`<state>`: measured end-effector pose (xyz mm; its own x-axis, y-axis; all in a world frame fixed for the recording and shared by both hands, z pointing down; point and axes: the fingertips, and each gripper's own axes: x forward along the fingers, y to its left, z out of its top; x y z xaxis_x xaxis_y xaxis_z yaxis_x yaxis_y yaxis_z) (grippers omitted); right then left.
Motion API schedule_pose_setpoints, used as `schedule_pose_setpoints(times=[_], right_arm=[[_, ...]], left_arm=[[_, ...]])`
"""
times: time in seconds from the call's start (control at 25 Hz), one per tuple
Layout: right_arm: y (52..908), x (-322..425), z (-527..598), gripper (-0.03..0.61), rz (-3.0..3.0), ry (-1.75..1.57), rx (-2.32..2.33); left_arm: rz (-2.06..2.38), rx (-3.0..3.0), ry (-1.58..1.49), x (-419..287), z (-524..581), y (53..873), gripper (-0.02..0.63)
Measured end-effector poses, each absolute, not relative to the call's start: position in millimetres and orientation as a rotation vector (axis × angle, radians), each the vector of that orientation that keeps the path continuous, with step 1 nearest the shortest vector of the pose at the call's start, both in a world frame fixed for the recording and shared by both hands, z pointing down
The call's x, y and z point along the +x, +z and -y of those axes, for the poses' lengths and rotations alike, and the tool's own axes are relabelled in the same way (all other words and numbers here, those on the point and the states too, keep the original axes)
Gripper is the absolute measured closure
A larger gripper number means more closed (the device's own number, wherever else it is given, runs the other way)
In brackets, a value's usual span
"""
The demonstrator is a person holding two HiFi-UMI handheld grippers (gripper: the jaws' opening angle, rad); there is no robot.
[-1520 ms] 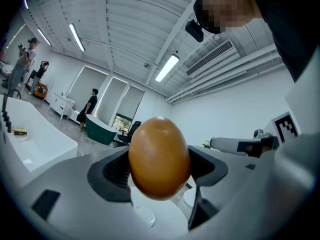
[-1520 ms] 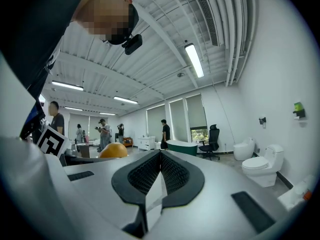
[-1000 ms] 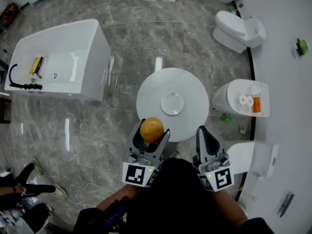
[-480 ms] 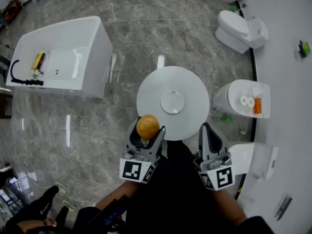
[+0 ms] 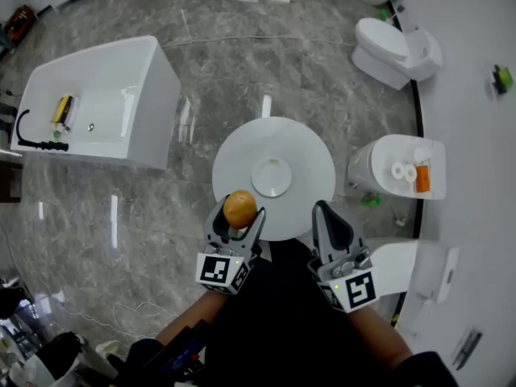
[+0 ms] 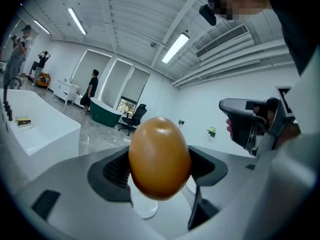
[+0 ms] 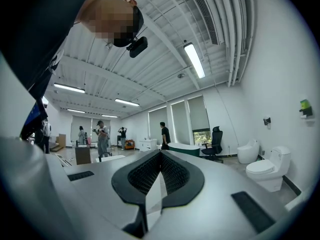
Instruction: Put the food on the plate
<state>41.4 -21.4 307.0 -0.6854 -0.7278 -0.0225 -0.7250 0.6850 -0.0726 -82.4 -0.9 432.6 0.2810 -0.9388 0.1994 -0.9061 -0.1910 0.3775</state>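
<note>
A round orange-brown piece of food (image 5: 240, 210) sits clamped in my left gripper (image 5: 239, 216), over the near left edge of the round white table (image 5: 302, 147). It fills the middle of the left gripper view, where the food (image 6: 160, 156) is pinched from both sides by the dark pads. A small white plate (image 5: 272, 176) lies at the table's centre, beyond the food, and that plate (image 6: 143, 210) shows just under the food. My right gripper (image 5: 326, 214) hovers at the table's near right edge, shut with nothing in it; its pads (image 7: 172, 176) meet.
A white bathtub (image 5: 97, 103) stands to the far left. White toilets (image 5: 395, 47) stand to the right, the nearer one (image 5: 395, 168) carrying paper rolls and an orange item. A white counter (image 5: 476, 176) runs along the right side. People stand far off in the room.
Both grippers have edged a little forward toward the table, the left still holding the food. A person's feet at lower left have left the view.
</note>
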Motion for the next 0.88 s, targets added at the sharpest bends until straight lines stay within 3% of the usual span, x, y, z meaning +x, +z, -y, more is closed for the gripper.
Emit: schedule_pose_setpoints(times=[0.88], right_arm=[[333.0,74.4,109.8,0.571,-2.93,-0.097,-1.125]], left_arm=[[1.623,1.985,0.091,-26.7,69.1,531.1,0.278]])
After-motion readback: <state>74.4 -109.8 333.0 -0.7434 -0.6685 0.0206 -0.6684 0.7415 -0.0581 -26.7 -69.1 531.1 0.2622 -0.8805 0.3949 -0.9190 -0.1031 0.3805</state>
